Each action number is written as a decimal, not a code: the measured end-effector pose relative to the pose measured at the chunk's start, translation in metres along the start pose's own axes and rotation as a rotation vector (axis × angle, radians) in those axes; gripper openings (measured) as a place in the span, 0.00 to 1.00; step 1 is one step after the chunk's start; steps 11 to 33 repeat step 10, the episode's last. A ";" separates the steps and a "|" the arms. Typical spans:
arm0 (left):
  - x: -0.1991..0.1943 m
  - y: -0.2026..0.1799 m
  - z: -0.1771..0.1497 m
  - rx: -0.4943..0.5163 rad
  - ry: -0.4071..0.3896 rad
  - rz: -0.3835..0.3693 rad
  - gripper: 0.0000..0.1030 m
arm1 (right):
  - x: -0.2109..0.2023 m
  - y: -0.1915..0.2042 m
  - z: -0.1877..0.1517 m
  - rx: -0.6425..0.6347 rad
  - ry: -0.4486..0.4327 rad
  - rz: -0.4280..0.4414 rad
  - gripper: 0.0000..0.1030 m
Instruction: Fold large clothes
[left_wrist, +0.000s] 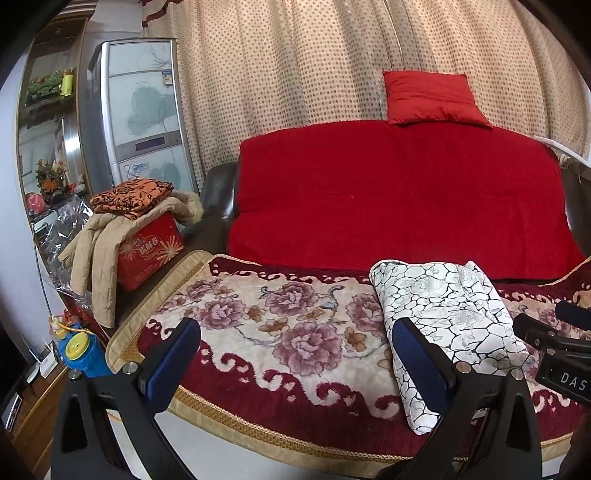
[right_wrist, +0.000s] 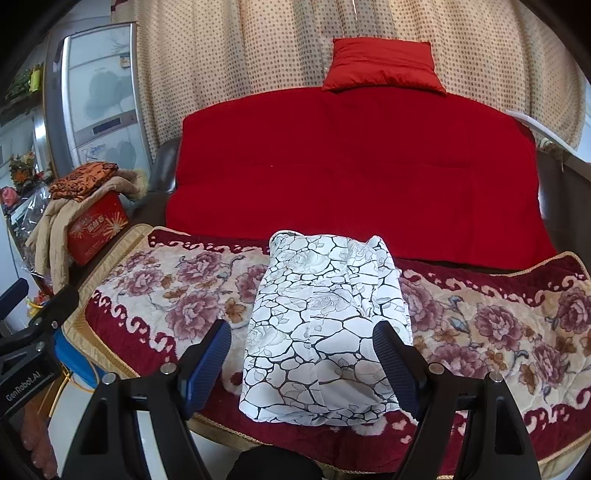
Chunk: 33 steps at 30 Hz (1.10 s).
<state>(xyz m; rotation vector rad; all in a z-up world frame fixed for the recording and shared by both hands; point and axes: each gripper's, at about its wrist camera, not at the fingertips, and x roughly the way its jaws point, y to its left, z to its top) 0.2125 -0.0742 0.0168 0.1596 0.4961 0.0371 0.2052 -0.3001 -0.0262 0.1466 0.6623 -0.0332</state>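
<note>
Left wrist view: left gripper (left_wrist: 295, 354) with its blue-padded jaws standing wide apart, nothing between them, hanging over the plush floral blanket with dark red scrolled border (left_wrist: 280, 332) that covers the sofa seat. The task's thing, a white garment printed with black crackle lines and faint roses (left_wrist: 450, 325), lies already bundled into a compact fold on that blanket, to the right of this gripper, its near end just behind the right-hand finger. Part of the other tool shows at the right edge. Right wrist view: right gripper (right_wrist: 303, 354) likewise spread wide and empty, the folded garment (right_wrist: 321, 339) centred beyond the gap, its near edge close to the front lip of the seat. Risks, as judged: a one-sided pinch on the top layer could peel the fold open; the slack fabric may slump when lifted; the deep pile could drag at the underside and skew the bundle; a nudge forward might tip it off the seat edge. Surface soft and yielding, no firm backing for a crease. Room: bright red throw over the sofa back (right_wrist: 354, 173), red square cushion (right_wrist: 384, 66) on top, dotted beige curtain (left_wrist: 280, 62) behind, red printed gift box (left_wrist: 151, 251) draped with a tan padded coat at left, pale floral-fronted fridge (left_wrist: 144, 107) beyond.
</note>
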 end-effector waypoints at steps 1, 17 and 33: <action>0.004 -0.002 0.000 0.001 0.005 -0.009 1.00 | 0.002 0.000 0.000 0.001 0.001 0.000 0.80; 0.088 -0.025 0.003 -0.028 0.124 -0.167 1.00 | 0.037 -0.038 0.005 0.045 0.001 -0.012 0.80; 0.088 -0.025 0.003 -0.028 0.124 -0.167 1.00 | 0.037 -0.038 0.005 0.045 0.001 -0.012 0.80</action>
